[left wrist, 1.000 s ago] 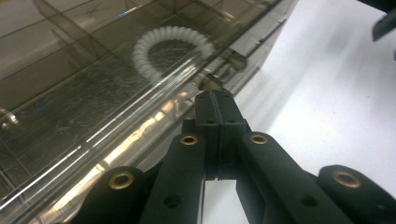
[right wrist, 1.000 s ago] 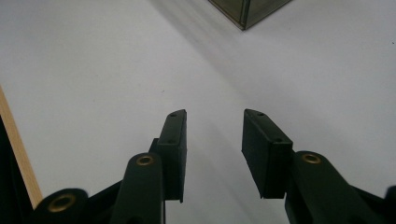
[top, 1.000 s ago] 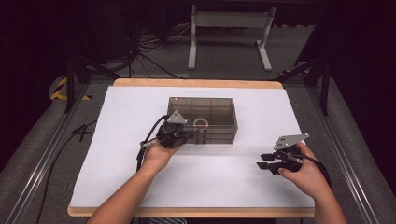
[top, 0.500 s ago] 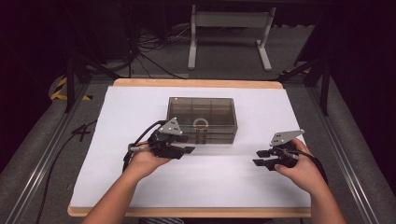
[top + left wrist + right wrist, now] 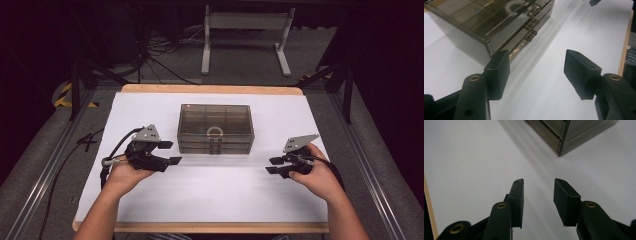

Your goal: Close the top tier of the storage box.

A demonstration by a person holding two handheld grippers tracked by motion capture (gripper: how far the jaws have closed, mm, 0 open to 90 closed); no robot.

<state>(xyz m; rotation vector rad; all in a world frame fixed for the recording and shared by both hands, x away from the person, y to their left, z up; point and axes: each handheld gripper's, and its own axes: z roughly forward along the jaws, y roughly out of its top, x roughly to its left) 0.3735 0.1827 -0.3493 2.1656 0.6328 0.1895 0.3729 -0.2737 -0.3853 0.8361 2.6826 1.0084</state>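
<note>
A smoky see-through drawer box (image 5: 215,128) stands mid-table on the white sheet, with a white ring (image 5: 215,132) visible inside it. In the left gripper view the box (image 5: 486,22) fills the upper left, its small drawer knobs facing the table's near side. My left gripper (image 5: 169,153) is held left of the box front, open, nothing between its jaws (image 5: 536,72). My right gripper (image 5: 273,165) rests near the right side of the table, open and empty (image 5: 537,200), with the box corner (image 5: 560,145) ahead of it.
The white sheet (image 5: 215,195) covers a wooden tabletop with its edge showing at the front (image 5: 200,227). A metal stand (image 5: 245,40) and cables lie on the dark floor beyond the table. Rails run along both sides.
My left gripper has drawn back from the box front, moving left and toward me. The right gripper shifted slightly outward. The box stayed put.
</note>
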